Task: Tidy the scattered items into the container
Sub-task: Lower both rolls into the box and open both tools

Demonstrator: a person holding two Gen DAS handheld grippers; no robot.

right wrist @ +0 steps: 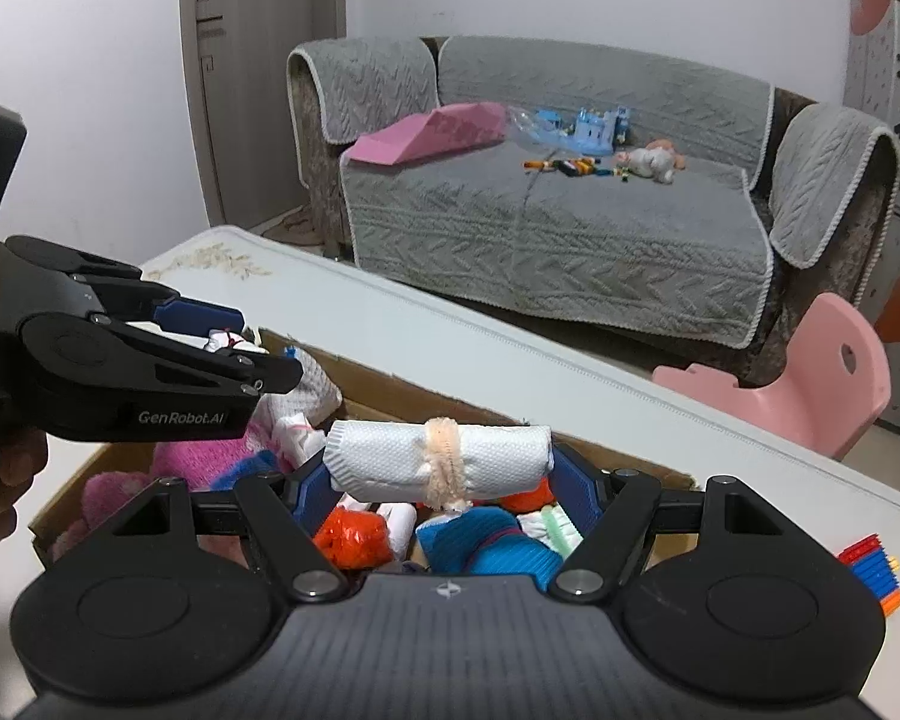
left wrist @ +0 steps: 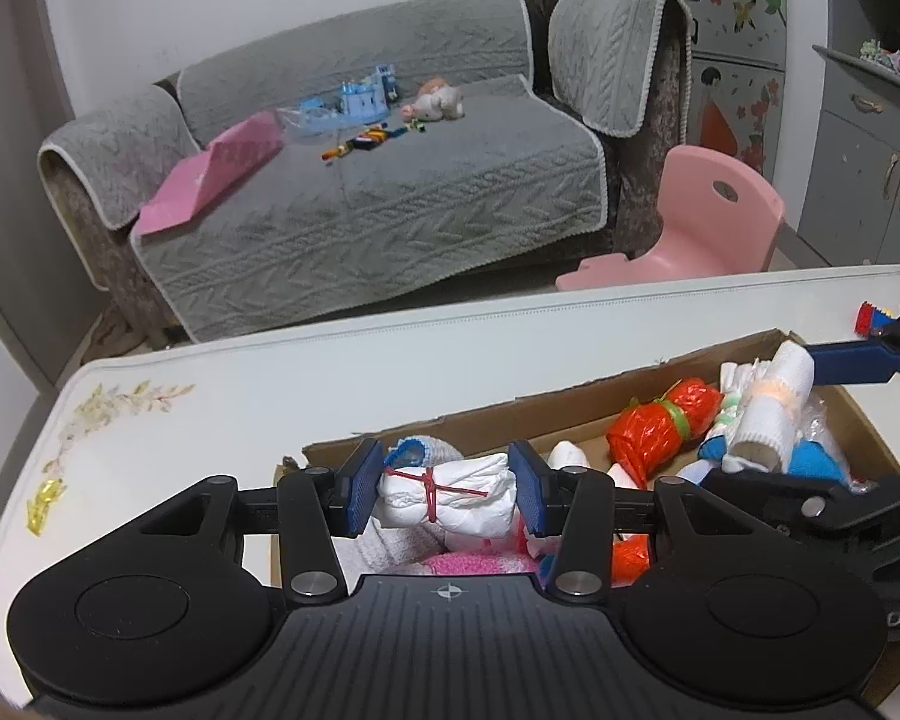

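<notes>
My left gripper (left wrist: 444, 495) is shut on a white bundle tied with red rubber bands (left wrist: 450, 501), held above the left end of a cardboard box (left wrist: 492, 414). My right gripper (right wrist: 441, 474) is shut on a white cloth roll tied with a fuzzy peach band (right wrist: 441, 459), held over the box's right part (right wrist: 390, 387). In the left wrist view that roll (left wrist: 768, 402) and the right gripper's blue finger (left wrist: 846, 357) show at the far right. Inside the box lie an orange-red bundle (left wrist: 660, 426), blue cloth (right wrist: 492, 546) and pink fabric (right wrist: 210, 456).
The box sits on a white table (left wrist: 210, 396) with a flower print. A stack of coloured sticks (right wrist: 873, 570) lies on the table right of the box. Beyond stand a grey sofa (left wrist: 390, 198) with toys and a pink chair (left wrist: 702, 222). A hand (right wrist: 6, 480) holds the left gripper.
</notes>
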